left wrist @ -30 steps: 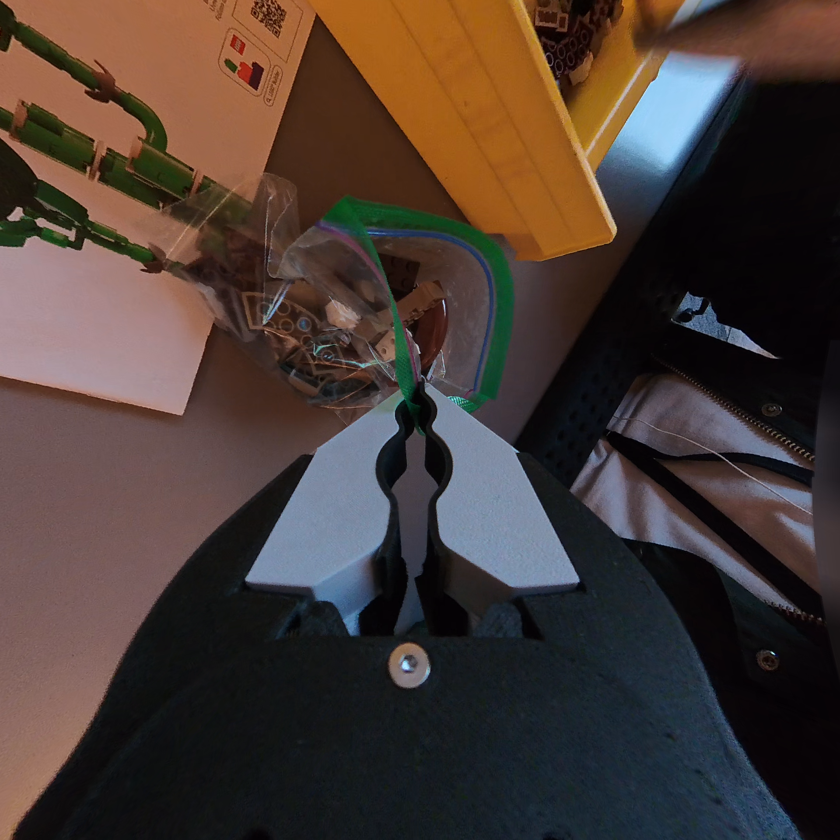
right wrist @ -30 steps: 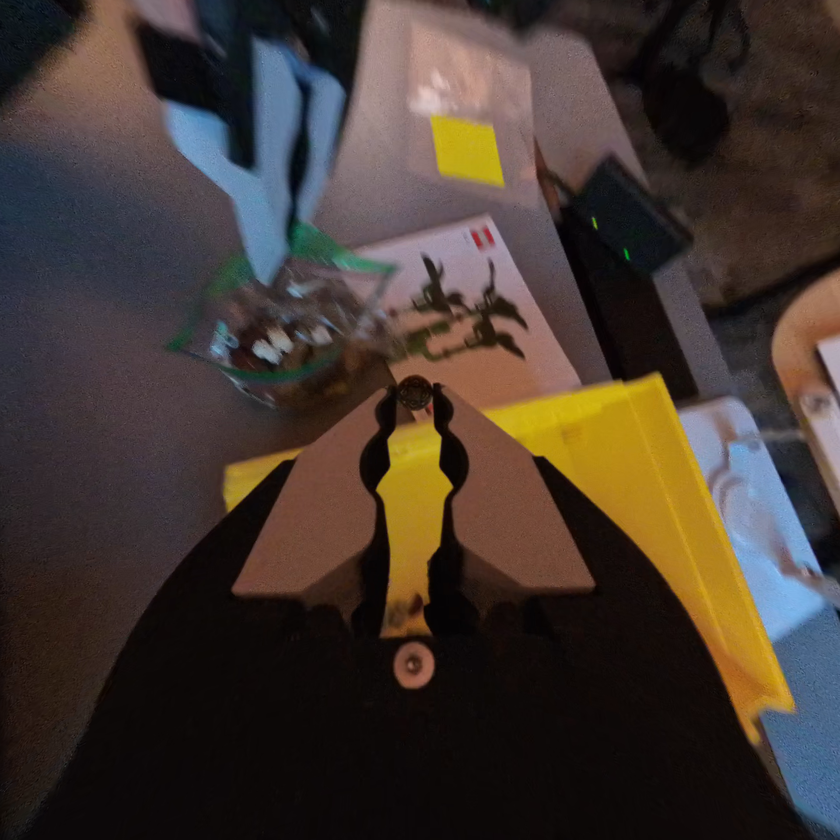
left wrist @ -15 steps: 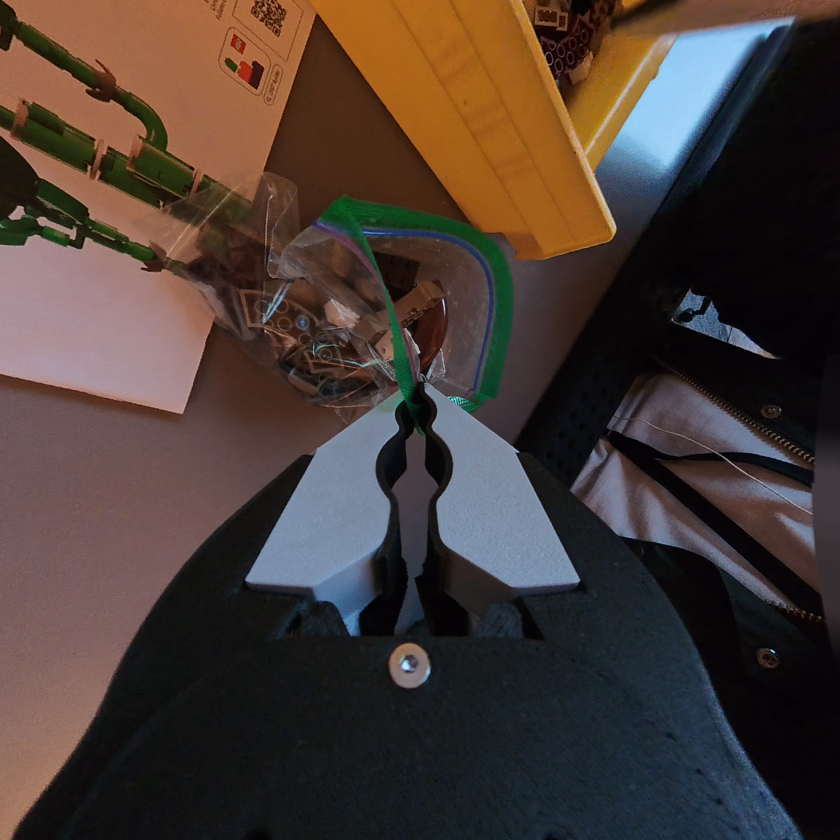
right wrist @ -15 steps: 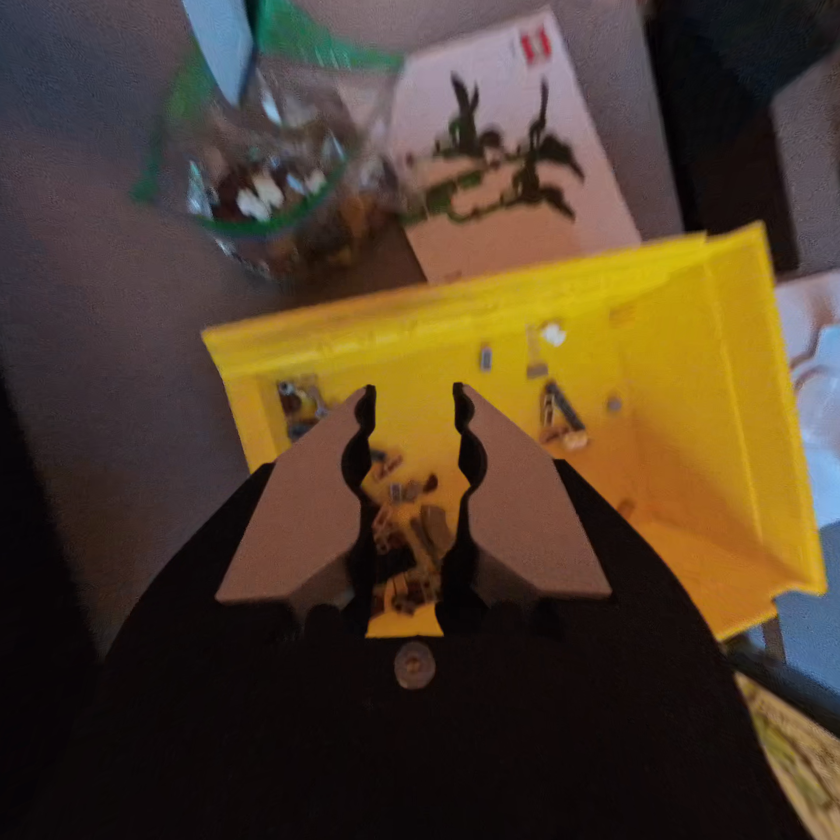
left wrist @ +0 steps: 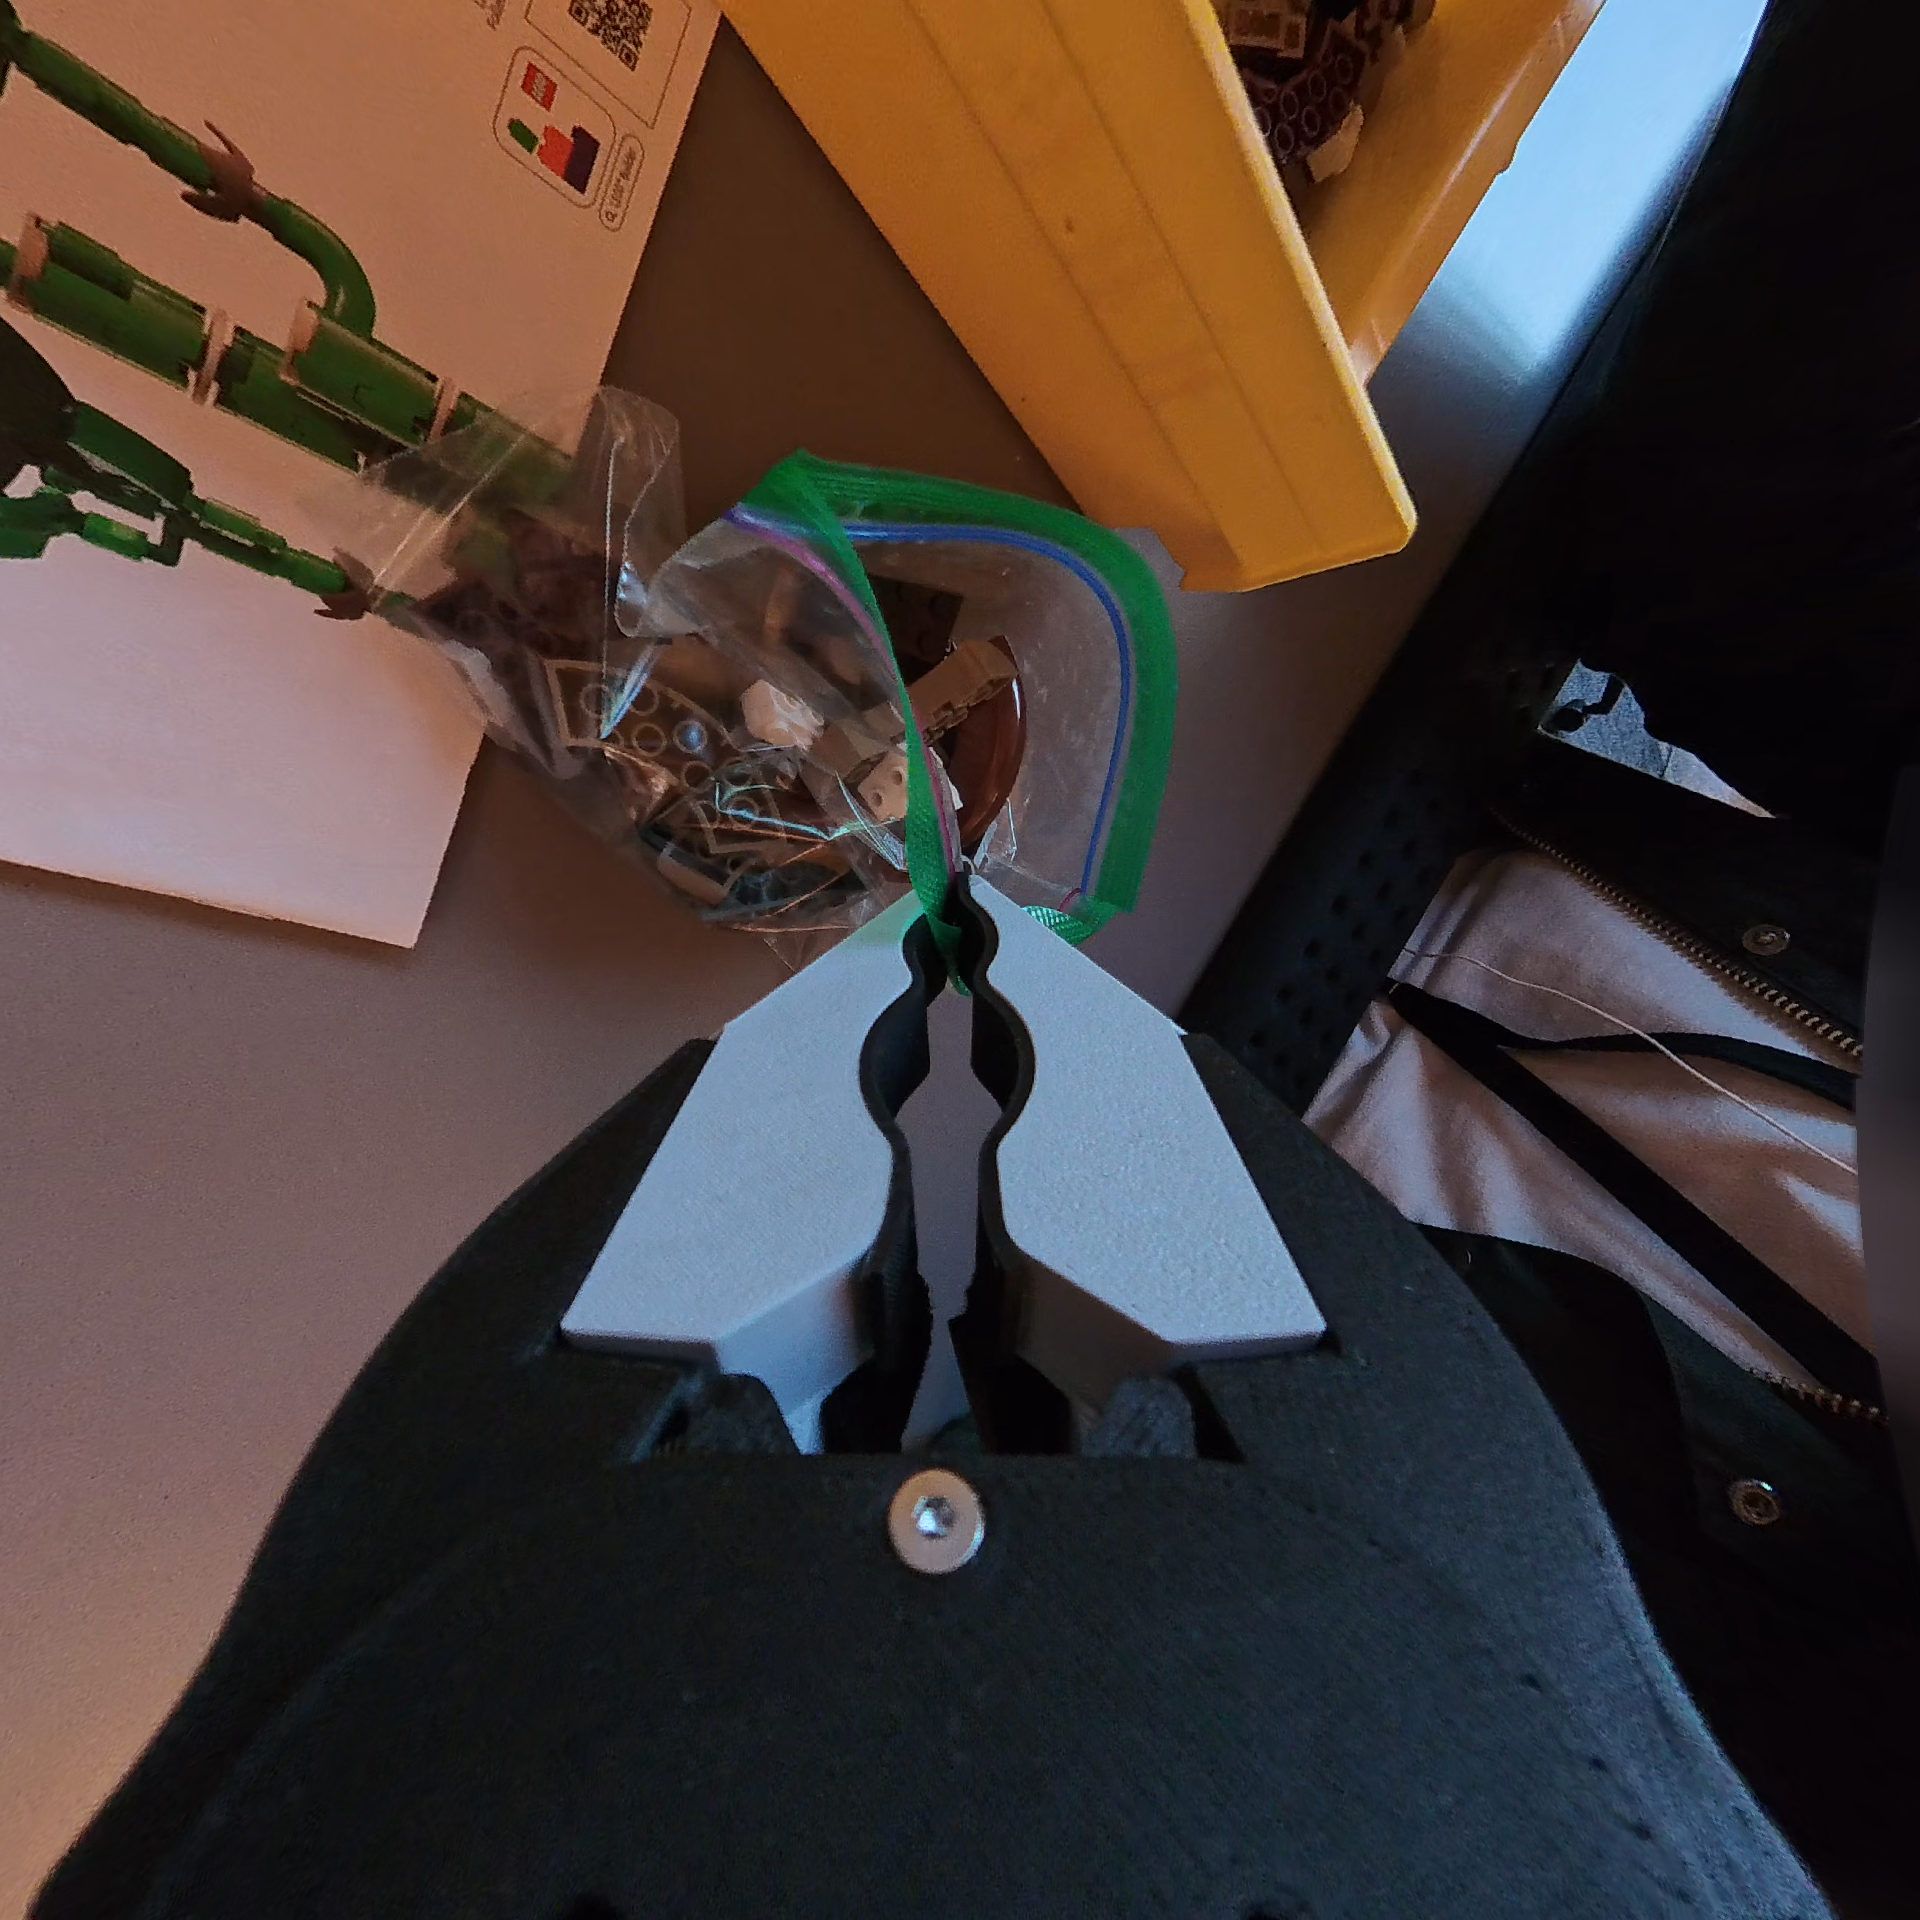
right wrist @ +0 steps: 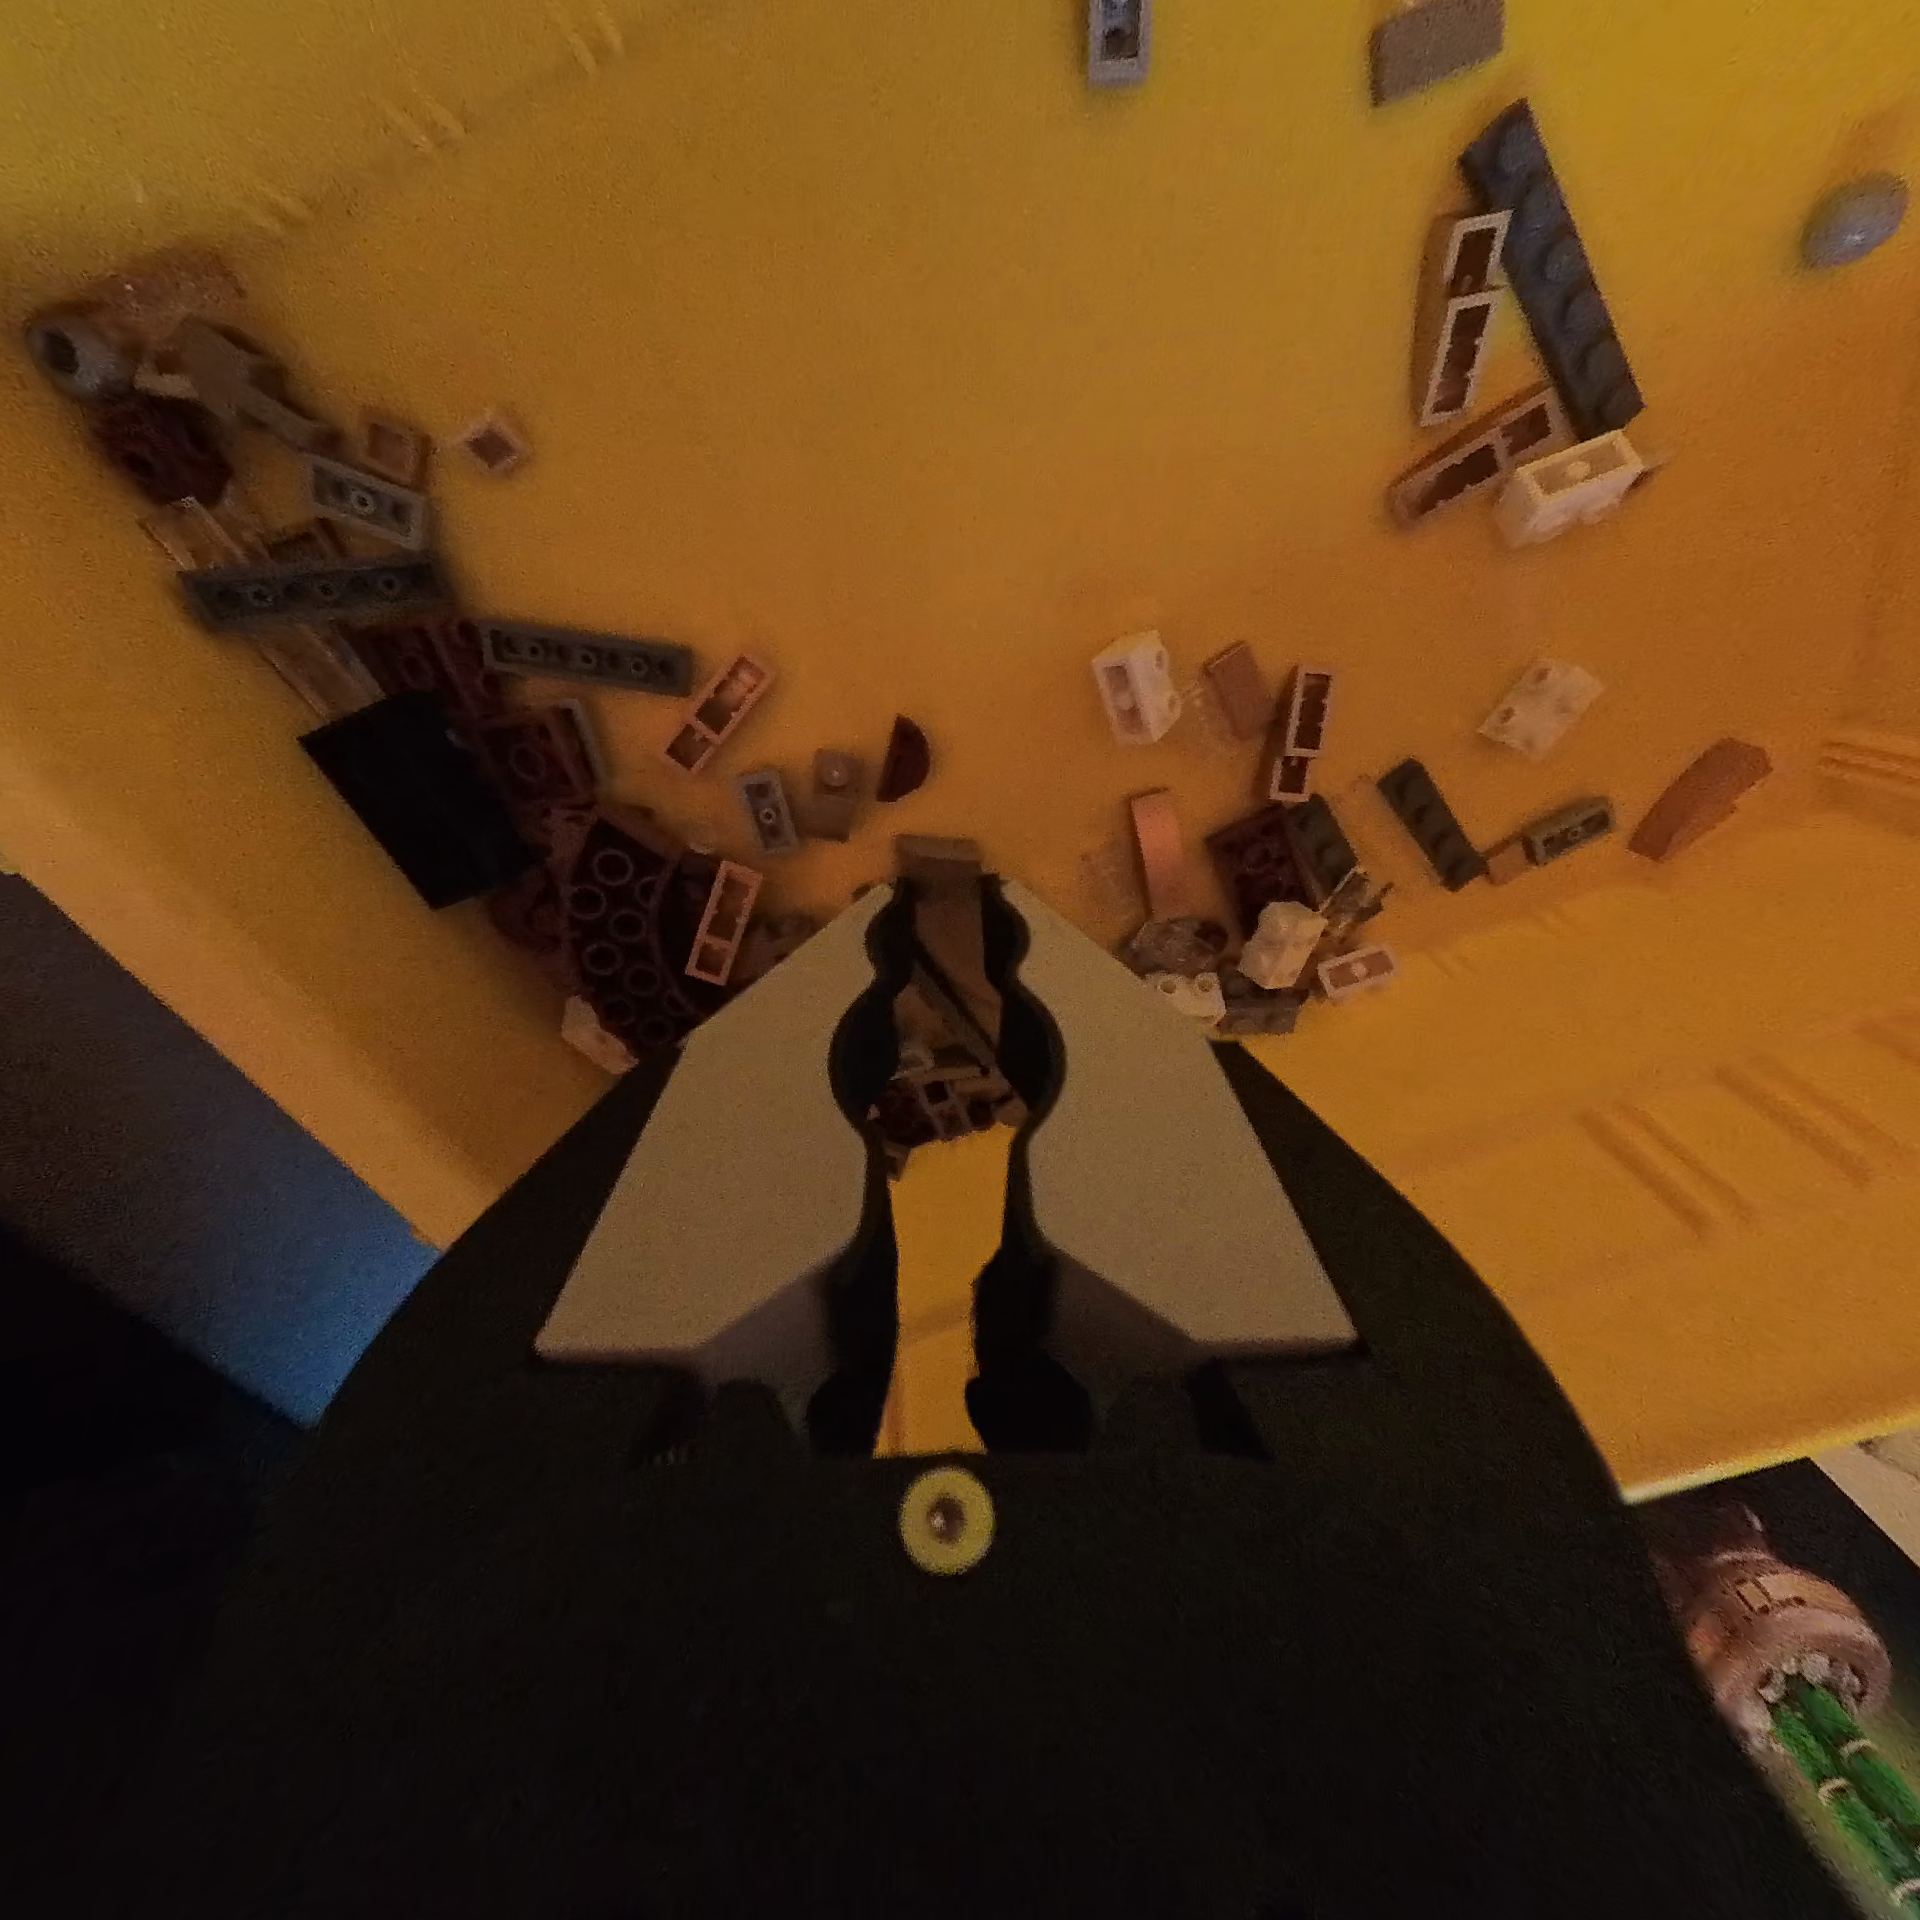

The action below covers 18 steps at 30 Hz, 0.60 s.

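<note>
Left wrist view: the left tongs (left wrist: 956, 935) are seen closed tight on the green zip edge of a clear plastic bag (left wrist: 790, 717), which is filled with small grey, brown and white building bricks and rests on the brown surface (left wrist: 208, 1195). The bag's mouth is held agape, and its far end lies over a white printed sheet with green stems (left wrist: 208, 623). A yellow plastic bin (left wrist: 1143, 260) is set just beyond the bag. Right wrist view: the right tongs (right wrist: 940, 904) are lowered inside the yellow bin, parted narrowly, with a tan flat brick (right wrist: 951, 914) between the tips; whether it is gripped cannot be told. Scattered loose bricks (right wrist: 1278, 831) are spread over the bin's floor.
</note>
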Available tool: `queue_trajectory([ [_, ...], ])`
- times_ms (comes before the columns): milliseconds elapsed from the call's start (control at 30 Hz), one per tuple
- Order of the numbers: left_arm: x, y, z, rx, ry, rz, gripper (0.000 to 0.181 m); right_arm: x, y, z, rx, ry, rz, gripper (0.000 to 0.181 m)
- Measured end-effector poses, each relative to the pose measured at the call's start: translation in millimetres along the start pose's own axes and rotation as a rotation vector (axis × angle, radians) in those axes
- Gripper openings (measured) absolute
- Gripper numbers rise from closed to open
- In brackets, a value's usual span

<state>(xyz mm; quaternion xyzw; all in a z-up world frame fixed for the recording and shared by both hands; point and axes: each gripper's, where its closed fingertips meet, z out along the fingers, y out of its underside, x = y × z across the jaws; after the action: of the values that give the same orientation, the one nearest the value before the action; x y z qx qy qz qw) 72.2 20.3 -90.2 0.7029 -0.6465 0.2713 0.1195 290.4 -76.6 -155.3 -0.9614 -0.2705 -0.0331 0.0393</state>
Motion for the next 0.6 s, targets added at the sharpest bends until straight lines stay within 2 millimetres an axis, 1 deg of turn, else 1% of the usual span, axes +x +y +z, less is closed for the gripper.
queue_trajectory([
  [100, 0.3, 0.2, -0.1, 0.000, -0.001, 0.001, 0.000, 0.8, 1.3, -2.3, 0.002, 0.002, -0.003, 0.009],
  [133, 0.2, 0.3, -0.2, 0.000, -0.001, 0.000, 0.000, 2.4, -0.1, -5.5, 0.018, 0.010, -0.006, 0.000],
  [200, 0.3, 0.1, -0.4, 0.001, -0.001, 0.001, 0.000, 2.9, -7.8, -15.9, 0.086, 0.015, -0.009, 0.000],
  [267, -0.1, 0.1, -0.2, 0.001, -0.001, 0.000, 0.000, 2.4, -19.9, -27.6, 0.182, -0.001, 0.018, 0.000],
  [300, -0.2, 0.1, 0.1, -0.001, 0.000, -0.002, 0.000, 2.8, -23.6, -30.1, 0.208, -0.009, 0.038, 0.004],
  [333, -0.2, 0.2, 0.4, -0.002, 0.000, -0.002, 0.000, 1.9, -24.2, -28.9, 0.204, -0.019, 0.049, 0.015],
  [433, 0.3, 0.3, 0.8, -0.004, 0.000, 0.001, 0.000, -1.5, -9.5, -10.7, 0.072, -0.025, 0.041, 0.027],
  [533, 0.0, 0.3, 0.7, -0.004, 0.000, 0.000, 0.000, -5.4, 4.1, 5.9, -0.047, -0.045, 0.040, 0.029],
  [600, 0.0, 0.5, 0.5, -0.004, 0.001, -0.001, 0.000, -4.9, -0.2, 4.4, -0.038, -0.035, 0.031, 0.017],
])
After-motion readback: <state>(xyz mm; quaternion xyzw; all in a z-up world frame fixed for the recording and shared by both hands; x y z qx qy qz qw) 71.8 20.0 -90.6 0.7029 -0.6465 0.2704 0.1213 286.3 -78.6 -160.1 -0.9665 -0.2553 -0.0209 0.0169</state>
